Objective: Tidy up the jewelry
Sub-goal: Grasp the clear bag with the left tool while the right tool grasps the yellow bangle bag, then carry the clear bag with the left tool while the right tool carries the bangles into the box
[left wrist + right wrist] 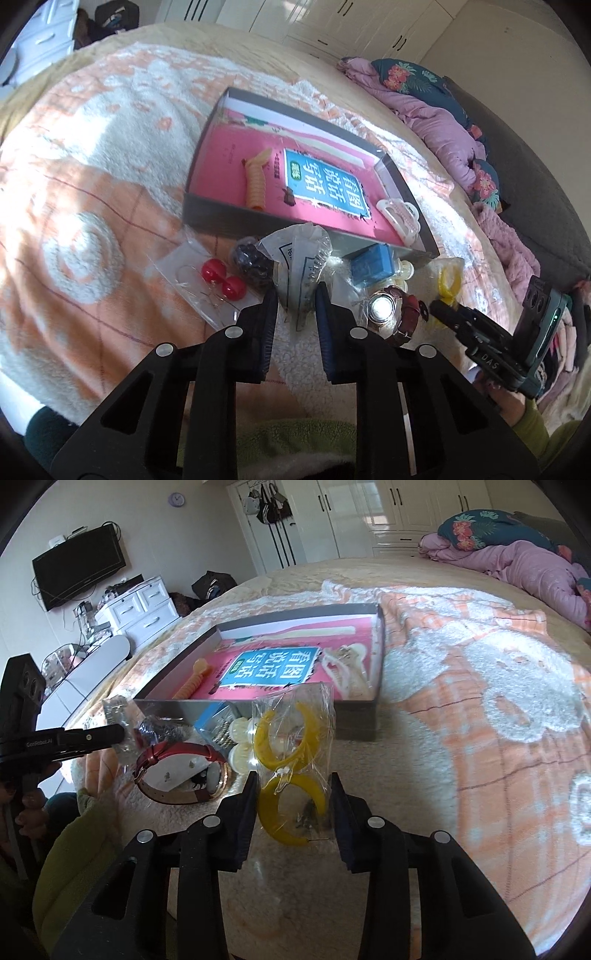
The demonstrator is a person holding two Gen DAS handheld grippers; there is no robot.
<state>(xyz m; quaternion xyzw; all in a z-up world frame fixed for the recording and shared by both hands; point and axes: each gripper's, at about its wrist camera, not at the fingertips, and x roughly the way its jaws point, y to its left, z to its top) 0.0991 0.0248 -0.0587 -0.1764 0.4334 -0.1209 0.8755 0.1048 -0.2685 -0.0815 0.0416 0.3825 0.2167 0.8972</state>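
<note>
Left gripper pinches a clear plastic bag; right gripper clamps a cellophane pack of yellow crescent earrings. Both just in front of the shallow grey cardboard tray; a red-strap wristwatch lies between them. Left tool reads "GenRobot.AI".

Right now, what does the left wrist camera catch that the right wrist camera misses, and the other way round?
Only the left wrist view shows the red ball earrings in their clear packet, beside the left tool, which pinches a clear bag. Only the right wrist view shows the wall television and white drawers. Both show the pink-lined box, the red-strapped watch and the yellow crescent earrings between the right tool's fingers.
</note>
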